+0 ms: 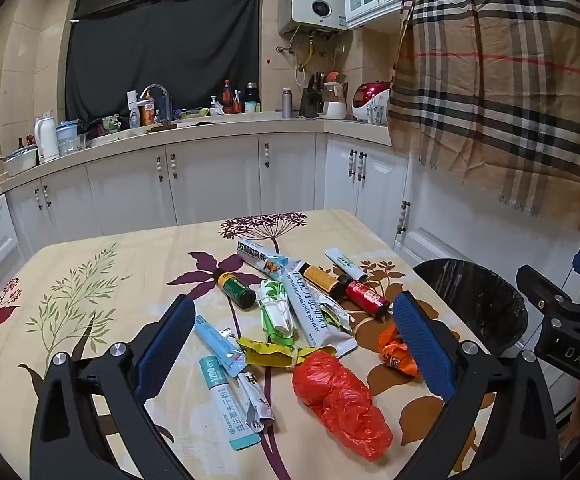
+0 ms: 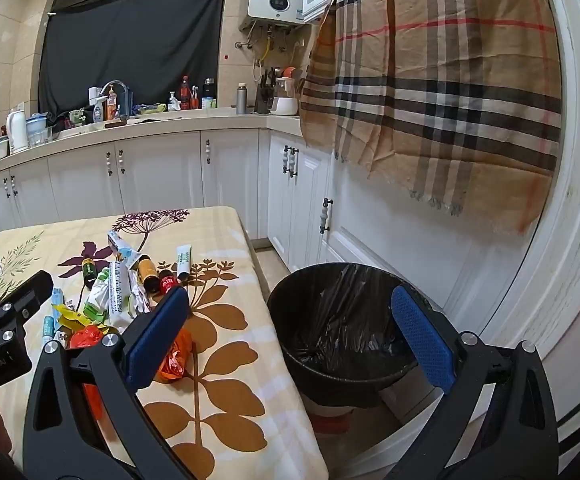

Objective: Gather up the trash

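- Standing off the right edge of the flowered table (image 2: 226, 364), the bin (image 2: 341, 320) with its black liner looks empty, so collecting seems barely begun.
- Hovering over the litter with nothing held, the left gripper (image 1: 293, 332) has its jaws spread wide.
- Facing the bin, the right gripper (image 2: 290, 332) is likewise spread and empty.
- Lying nearest, the red plastic bag (image 1: 339, 400) is a likely first pick: lower, close on it, carry it right.
- Waiting beyond are the sachets (image 1: 309, 304), small bottles (image 1: 236, 288) and an orange wrapper (image 1: 395, 350).
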